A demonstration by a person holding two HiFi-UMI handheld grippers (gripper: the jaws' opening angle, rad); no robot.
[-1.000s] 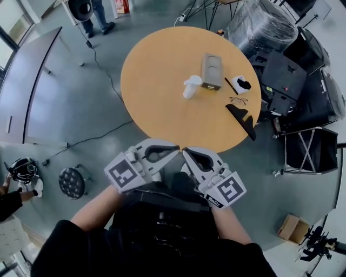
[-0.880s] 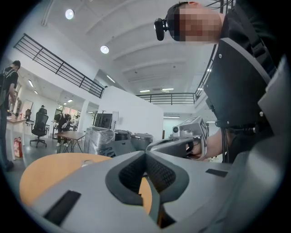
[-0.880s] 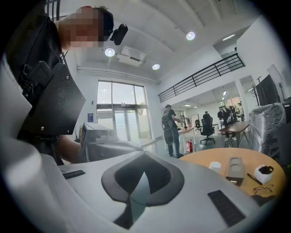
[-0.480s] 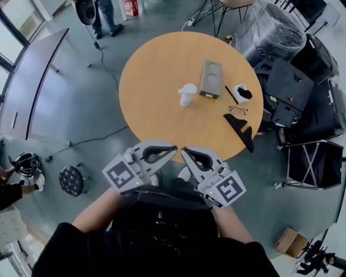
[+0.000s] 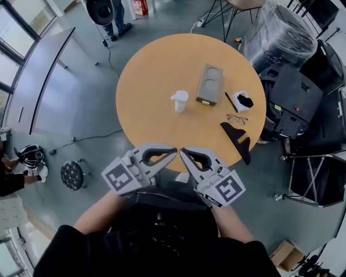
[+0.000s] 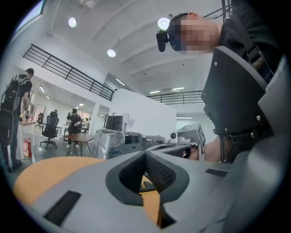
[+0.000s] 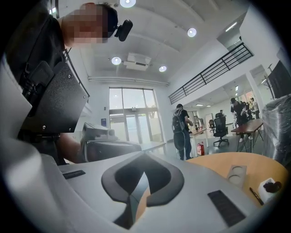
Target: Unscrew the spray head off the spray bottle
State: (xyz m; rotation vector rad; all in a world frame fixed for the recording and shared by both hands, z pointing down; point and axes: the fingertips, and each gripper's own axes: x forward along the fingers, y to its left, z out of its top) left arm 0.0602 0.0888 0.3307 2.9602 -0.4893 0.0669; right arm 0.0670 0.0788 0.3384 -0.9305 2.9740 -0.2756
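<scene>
Approach step: spray bottle [image 5: 179, 101] stands upper centre on the tabletop [image 5: 146, 113]; left hand-held gripper [image 5: 172, 152] and right hand-held gripper [image 5: 185, 152], lower centre, closed and empty; next move calls for reaching and opening.

Too small or cut off
The white spray bottle [image 5: 179, 101] on the round table [image 5: 151, 124] is too small to tell its top parts; the person [image 5: 120, 16] standing beyond is cut by the upper edge.
</scene>
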